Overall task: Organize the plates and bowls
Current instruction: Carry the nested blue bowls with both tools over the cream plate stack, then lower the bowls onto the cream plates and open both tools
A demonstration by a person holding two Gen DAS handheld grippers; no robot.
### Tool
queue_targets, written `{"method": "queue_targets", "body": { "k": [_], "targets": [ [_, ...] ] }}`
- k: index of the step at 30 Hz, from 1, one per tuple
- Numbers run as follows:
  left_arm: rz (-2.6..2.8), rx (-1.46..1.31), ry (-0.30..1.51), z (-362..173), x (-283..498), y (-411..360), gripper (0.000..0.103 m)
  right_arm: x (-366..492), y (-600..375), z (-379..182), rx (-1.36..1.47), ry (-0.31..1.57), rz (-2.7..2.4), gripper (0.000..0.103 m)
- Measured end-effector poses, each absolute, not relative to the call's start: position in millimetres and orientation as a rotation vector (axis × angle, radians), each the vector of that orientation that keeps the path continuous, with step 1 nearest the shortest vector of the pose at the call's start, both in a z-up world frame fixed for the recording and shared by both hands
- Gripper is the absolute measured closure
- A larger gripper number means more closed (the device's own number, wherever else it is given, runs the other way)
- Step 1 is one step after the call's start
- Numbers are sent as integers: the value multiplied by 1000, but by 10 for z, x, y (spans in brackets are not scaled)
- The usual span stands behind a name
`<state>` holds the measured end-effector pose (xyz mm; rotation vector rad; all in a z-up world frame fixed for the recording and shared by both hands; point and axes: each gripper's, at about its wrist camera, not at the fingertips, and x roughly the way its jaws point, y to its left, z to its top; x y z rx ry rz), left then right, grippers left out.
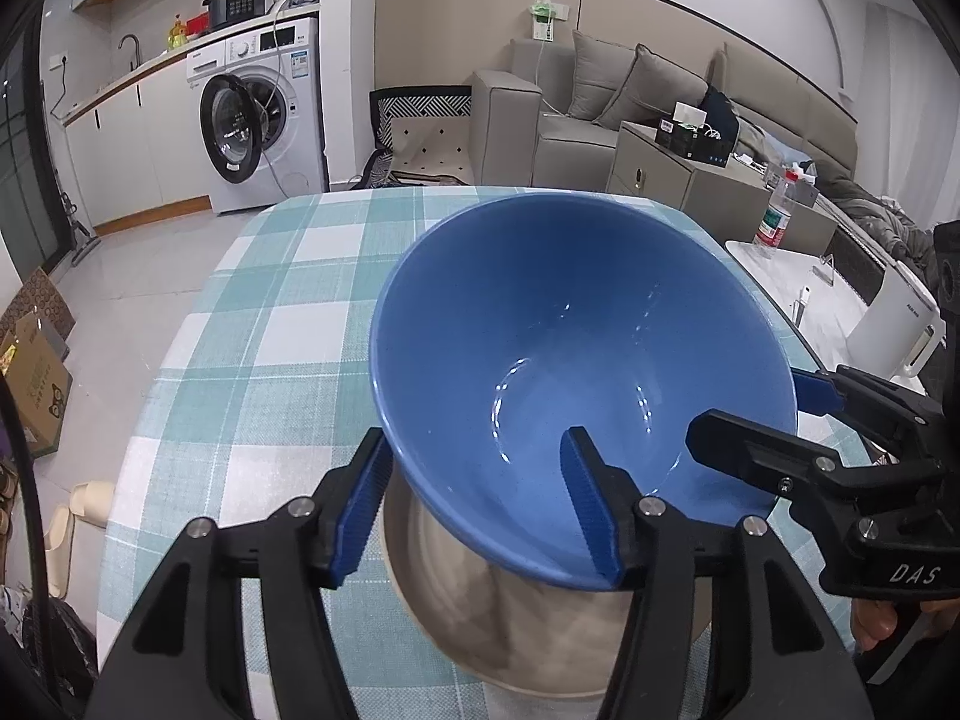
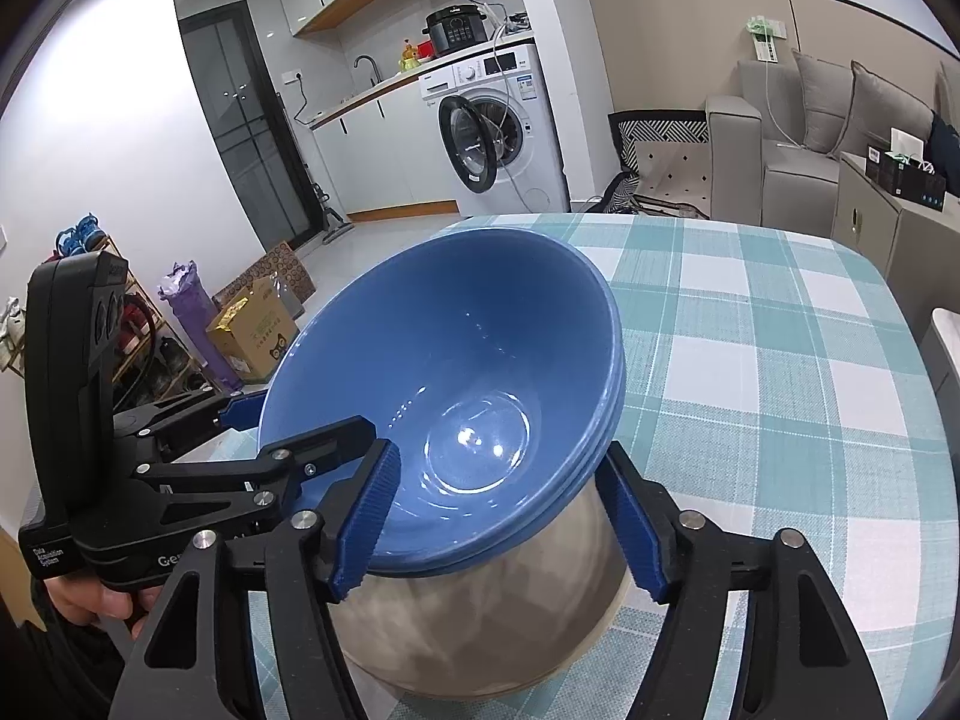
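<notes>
The blue bowl (image 1: pixel 576 360) sits nested in the top of a beige bowl (image 1: pixel 528 636), which stands on the counter (image 1: pixel 252 312) covered with a teal-and-white checked cloth. In the right wrist view the blue rim shows stacked edges, so more than one blue bowl may be nested there; the exact count cannot be determined. The left tongs (image 1: pixel 480 504) straddle the near rim of the blue bowl: one finger outside the wall, the other inside the bowl, pads clear of the wall on both sides. The right tongs (image 2: pixel 501 516) straddle the opposite side of the same rim: one finger inside, the other outside beside the stack, pads likewise apart from the wall. Each set of tongs appears at the edge of the other's view.
</notes>
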<state>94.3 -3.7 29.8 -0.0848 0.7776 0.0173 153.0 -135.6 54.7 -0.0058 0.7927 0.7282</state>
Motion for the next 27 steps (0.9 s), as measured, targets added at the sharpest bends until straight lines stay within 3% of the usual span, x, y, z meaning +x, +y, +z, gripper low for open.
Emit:
{"method": "queue_targets", "body": {
  "k": [5, 13, 21, 23, 27],
  "targets": [
    [26, -76, 762, 320, 928, -21, 25, 1560, -1381, 543, 2, 791, 716, 18],
    [21, -96, 753, 338, 922, 25, 24, 1573, -1402, 553, 9, 782, 717, 15],
    [28, -74, 729, 353, 871, 41, 11, 1577, -1440, 562, 6, 768, 694, 1],
    [27, -76, 719, 349, 850, 62, 5, 1572, -1454, 574, 5, 758, 692, 1],
    [14, -85, 696, 351, 805, 115, 5, 1533, -1486, 604, 4, 725, 692, 1]
  ]
}}
